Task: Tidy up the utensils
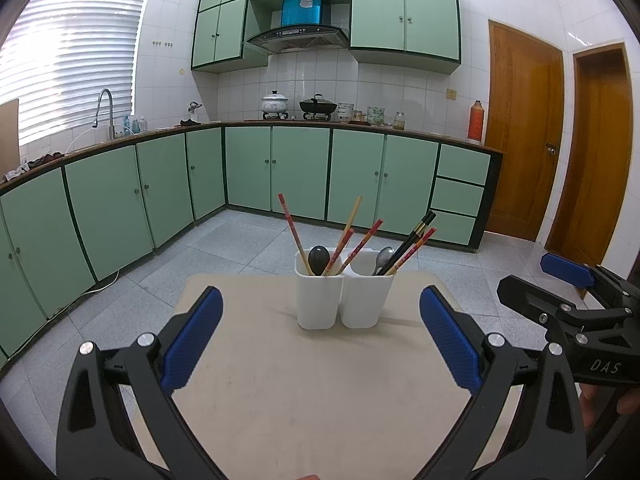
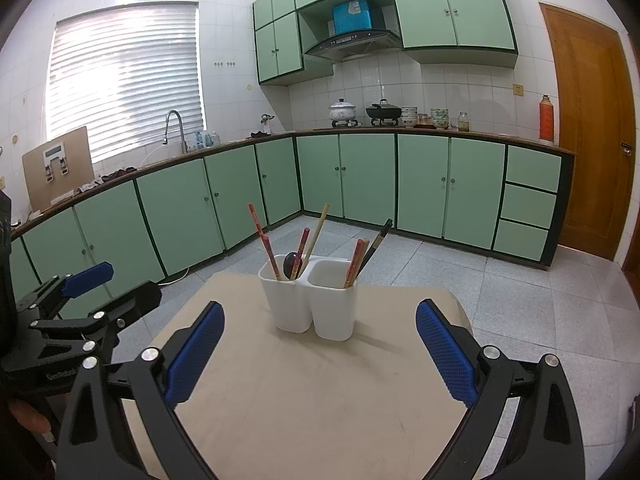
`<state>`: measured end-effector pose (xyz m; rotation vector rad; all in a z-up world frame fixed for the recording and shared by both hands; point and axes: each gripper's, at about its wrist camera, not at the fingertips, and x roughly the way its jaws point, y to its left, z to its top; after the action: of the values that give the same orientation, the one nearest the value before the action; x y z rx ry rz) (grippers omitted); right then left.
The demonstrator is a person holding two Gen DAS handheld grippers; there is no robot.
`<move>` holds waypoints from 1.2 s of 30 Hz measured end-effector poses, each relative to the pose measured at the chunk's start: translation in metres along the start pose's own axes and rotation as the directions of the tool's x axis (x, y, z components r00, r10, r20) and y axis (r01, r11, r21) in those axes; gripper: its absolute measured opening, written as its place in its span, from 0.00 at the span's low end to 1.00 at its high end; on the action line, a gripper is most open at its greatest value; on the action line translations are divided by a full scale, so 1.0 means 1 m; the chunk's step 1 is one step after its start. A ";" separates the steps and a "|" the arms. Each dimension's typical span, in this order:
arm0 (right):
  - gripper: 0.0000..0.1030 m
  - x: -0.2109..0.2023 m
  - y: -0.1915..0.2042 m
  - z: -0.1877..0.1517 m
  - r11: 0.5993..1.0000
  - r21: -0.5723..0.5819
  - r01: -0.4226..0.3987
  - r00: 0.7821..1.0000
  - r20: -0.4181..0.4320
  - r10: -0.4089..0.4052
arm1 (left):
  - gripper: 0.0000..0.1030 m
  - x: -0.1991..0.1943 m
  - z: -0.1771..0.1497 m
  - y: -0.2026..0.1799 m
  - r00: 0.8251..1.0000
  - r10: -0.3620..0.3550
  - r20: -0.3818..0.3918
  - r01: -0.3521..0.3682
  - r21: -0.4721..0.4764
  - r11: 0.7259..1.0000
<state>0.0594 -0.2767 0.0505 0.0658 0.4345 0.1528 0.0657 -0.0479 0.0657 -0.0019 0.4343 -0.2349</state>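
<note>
Both my tongs, left (image 1: 320, 344) and right (image 2: 320, 352), gape wide, empty; twin white plastic utensil cups (image 1: 344, 296) straight ahead on beige table (image 1: 304, 400).

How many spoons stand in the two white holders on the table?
2. A dark spoon stands in the left holder among chopsticks; a metal spoon stands in the right holder. Others could be hidden below the rims.
</note>
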 end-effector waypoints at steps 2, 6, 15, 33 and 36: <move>0.92 0.000 0.000 0.000 1.000 -0.001 0.000 1.000 0.000 0.000 | 0.93 0.000 0.000 0.000 1.000 -0.002 -0.001 0.002 0.001 1.000; 0.92 0.001 0.001 0.000 1.000 -0.002 0.000 1.000 0.000 0.000 | 0.93 0.001 -0.003 0.000 1.000 -0.006 -0.004 0.006 0.000 1.000; 0.92 0.002 0.004 0.001 1.000 -0.006 0.002 1.000 -0.005 -0.002 | 0.93 0.002 -0.004 0.001 1.000 -0.007 -0.009 0.007 -0.004 1.000; 0.92 0.003 0.003 0.000 1.000 -0.007 0.005 1.000 -0.010 -0.005 | 0.93 0.002 -0.003 0.002 1.000 -0.005 -0.009 0.005 -0.003 1.000; 0.92 0.003 0.002 0.000 1.000 -0.006 0.005 1.000 -0.010 -0.005 | 0.93 0.002 -0.003 0.002 1.000 -0.006 -0.009 0.006 -0.003 1.000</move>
<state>0.0619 -0.2739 0.0491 0.0582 0.4441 0.1500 0.0667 -0.0465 0.0617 -0.0052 0.4436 -0.2407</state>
